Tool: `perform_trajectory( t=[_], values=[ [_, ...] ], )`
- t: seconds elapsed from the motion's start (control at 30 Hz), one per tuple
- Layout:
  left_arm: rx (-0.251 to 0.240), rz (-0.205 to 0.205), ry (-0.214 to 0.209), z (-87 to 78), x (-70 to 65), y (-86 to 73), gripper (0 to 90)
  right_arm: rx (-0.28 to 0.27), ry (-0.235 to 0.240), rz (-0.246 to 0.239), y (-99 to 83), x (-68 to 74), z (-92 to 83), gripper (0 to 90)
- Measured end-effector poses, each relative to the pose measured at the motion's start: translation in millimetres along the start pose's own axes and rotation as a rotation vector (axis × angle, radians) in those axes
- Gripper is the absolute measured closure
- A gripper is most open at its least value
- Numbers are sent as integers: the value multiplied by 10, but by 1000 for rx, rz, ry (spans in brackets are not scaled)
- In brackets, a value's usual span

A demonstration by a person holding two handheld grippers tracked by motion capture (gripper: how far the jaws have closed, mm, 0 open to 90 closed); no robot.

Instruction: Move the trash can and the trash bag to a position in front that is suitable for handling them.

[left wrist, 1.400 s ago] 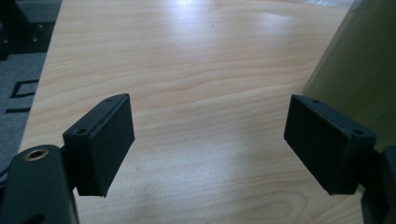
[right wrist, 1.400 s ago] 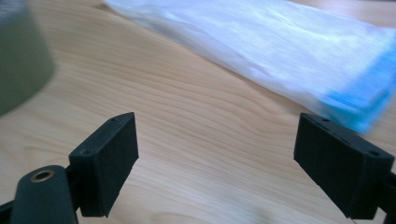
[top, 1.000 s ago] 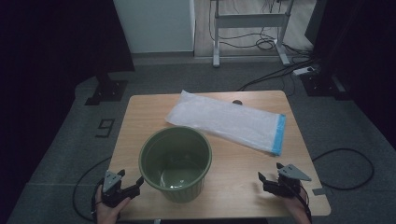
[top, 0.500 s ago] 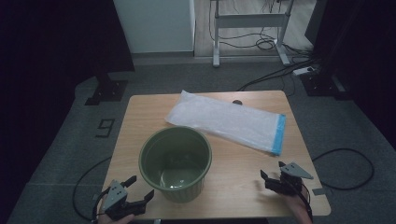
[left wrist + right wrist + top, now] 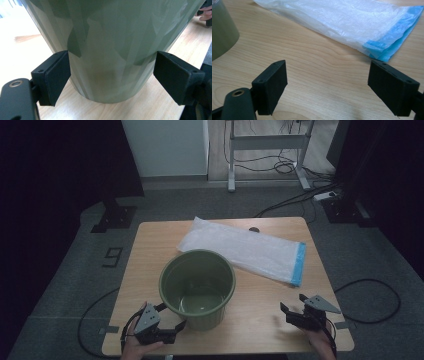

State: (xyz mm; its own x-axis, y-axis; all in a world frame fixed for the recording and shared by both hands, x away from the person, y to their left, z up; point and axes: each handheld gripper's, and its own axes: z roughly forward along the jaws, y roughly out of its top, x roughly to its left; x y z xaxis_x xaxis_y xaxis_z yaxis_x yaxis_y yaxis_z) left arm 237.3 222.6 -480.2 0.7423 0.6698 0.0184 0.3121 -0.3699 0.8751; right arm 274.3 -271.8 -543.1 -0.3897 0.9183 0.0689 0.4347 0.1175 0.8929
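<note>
While you look from the high view, the green bucket [image 5: 197, 288] stands upright on the surface [image 5: 150, 250], your left claw [image 5: 172, 332] at its base. Your left gripper view has the jaws spread, flanking the bucket's lower wall without clamping. Your right gripper view shows the right claw [image 5: 327, 85] wide apart over bare wood, well right of the bucket, near the plastic bag [image 5: 352, 22].

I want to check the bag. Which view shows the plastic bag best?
The high view: the whole plastic bag lies flat behind the green bin. The right gripper view shows its blue-edged end closer; the left gripper view shows a pale blur.
</note>
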Motion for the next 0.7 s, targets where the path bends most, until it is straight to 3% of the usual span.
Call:
perform_trajectory(
  t=[0.37,0.7],
  values=[
    [28,7,-57,364,63,190,143,-3,-13,9,-2,-54,-6,153],
    [53,25,-36,743,28,381,144,11,-1,-18,-10,4,19,153]
  ],
)
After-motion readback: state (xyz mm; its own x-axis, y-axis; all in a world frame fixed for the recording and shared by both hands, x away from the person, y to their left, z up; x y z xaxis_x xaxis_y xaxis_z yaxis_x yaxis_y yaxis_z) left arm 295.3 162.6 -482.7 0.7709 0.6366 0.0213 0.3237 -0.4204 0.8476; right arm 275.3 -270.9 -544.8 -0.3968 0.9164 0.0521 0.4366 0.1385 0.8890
